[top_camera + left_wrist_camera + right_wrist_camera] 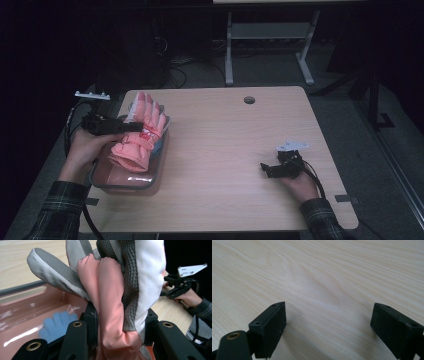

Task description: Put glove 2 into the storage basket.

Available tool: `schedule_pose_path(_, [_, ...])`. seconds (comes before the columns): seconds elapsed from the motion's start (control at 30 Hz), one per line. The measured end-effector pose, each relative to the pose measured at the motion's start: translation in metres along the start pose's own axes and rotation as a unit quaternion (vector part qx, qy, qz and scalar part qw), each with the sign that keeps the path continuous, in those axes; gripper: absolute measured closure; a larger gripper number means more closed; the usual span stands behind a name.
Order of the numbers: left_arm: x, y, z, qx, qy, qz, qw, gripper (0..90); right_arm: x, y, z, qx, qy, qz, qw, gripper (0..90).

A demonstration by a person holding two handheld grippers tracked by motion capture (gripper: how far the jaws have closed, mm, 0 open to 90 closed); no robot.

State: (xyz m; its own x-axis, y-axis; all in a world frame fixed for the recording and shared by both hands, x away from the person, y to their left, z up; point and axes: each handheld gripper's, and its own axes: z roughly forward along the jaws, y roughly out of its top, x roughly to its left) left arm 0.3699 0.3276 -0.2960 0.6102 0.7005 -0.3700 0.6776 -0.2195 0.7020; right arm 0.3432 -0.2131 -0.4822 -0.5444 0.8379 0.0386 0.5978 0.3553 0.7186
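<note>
We grip the pink ski glove (142,135) with our left tool (131,126), holding it over the grey-rimmed tray (131,186) at the table's (235,150) left edge; its small red label is too blurred to read. Our right tool (265,170) rests open on the table, well apart.

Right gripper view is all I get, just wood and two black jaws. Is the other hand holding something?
Observer: Yes. The left gripper is shut on a pink glove.
Operator: Where is the glove?
Observer: Above a pink tray at the left side of the table; its fingers point away from the person.
Operator: Is the glove all pink?
Observer: No. The left gripper view shows grey waffle-textured patches and a white panel on it.
Operator: And my gripper?
Observer: The right gripper is open, low over bare wood, far from the tray.
</note>
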Motion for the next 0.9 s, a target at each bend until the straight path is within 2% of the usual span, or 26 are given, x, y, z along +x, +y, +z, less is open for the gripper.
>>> schedule_pose_path(0.2, [0.016,-0.013,0.002,0.001,0.009,-0.020,0.9998,59.5,0.000,0.000,0.000,0.001,0.000,0.000,1.0000,13.0])
schedule_pose_path(0.5, [0.038,-0.031,0.019,0.016,0.027,-0.045,0.9985,58.9,0.000,0.000,0.000,0.001,0.000,0.000,1.0000,13.0])
schedule_pose_path(0.7, [0.045,-0.037,0.032,0.029,0.042,-0.049,0.9975,58.5,0.000,0.000,0.000,0.001,0.000,0.000,1.0000,13.0])
schedule_pose_path(0.9, [0.051,-0.043,0.042,0.039,0.046,-0.061,0.9964,57.9,0.000,0.000,0.000,0.001,0.000,0.000,1.0000,13.0])
